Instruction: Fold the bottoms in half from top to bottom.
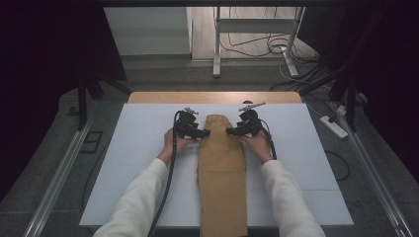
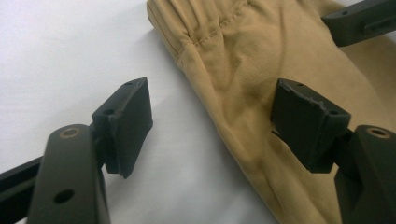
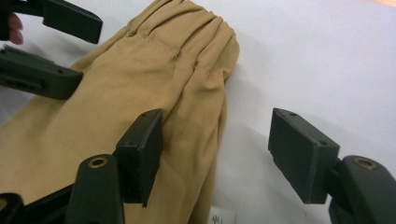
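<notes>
Lying lengthwise down the middle of my white desk is a folded tan garment, its gathered waistband at the far end. My left gripper straddles its left edge with jaws wide, gripping nothing. My right gripper straddles the opposite edge, jaws also wide and not holding anything.
</notes>
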`<state>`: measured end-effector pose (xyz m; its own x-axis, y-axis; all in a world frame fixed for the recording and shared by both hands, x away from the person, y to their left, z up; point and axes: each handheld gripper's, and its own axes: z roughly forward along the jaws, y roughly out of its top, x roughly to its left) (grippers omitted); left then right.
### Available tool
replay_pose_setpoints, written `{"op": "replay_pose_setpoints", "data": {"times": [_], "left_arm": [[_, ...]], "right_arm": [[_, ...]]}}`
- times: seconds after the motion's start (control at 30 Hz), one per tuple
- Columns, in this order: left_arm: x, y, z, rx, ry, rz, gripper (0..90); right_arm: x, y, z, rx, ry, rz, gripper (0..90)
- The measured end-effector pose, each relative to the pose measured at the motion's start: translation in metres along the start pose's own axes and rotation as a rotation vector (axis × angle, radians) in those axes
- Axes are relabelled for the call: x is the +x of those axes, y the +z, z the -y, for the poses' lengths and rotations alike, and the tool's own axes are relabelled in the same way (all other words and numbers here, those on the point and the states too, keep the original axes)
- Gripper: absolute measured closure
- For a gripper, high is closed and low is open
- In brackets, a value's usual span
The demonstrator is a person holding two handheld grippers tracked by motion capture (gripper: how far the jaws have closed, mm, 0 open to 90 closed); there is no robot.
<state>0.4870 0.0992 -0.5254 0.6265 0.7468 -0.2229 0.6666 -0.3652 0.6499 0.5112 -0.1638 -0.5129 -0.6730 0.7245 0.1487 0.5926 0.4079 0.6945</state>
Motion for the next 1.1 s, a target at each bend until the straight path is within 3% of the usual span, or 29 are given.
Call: {"op": "replay_pose_setpoints", "data": {"times": [0.3, 0.53, 0.63, 0.7, 0.8, 0.97, 1.1], "left_arm": [[-0.002, 0.011, 0.000, 0.036, 0.009, -0.011, 28.8], [-0.001, 0.012, 0.002, 0.023, 0.003, 0.010, 34.3], [-0.001, 0.012, 0.002, 0.019, -0.001, 0.024, 41.2], [-0.002, 0.012, 0.003, 0.019, -0.001, 0.046, 47.4], [-0.003, 0.013, 0.004, 0.015, 0.003, 0.046, 55.6], [-0.003, 0.013, 0.006, 0.007, 0.003, 0.070, 70.2], [-0.004, 0.012, 0.007, 0.004, 0.018, 0.088, 79.1]], "right_arm": [[0.000, 0.013, 0.000, 0.047, -0.014, 0.020, 31.2], [0.000, 0.016, -0.001, 0.059, -0.026, 0.012, 31.6], [0.001, 0.016, -0.001, 0.056, -0.034, 0.001, 39.0], [0.001, 0.016, -0.002, 0.062, -0.044, -0.020, 46.2], [0.004, 0.017, -0.002, 0.075, -0.057, -0.046, 60.3], [0.007, 0.018, -0.004, 0.095, -0.077, -0.043, 71.5], [0.011, 0.016, -0.004, 0.099, -0.119, -0.033, 77.2]]}}
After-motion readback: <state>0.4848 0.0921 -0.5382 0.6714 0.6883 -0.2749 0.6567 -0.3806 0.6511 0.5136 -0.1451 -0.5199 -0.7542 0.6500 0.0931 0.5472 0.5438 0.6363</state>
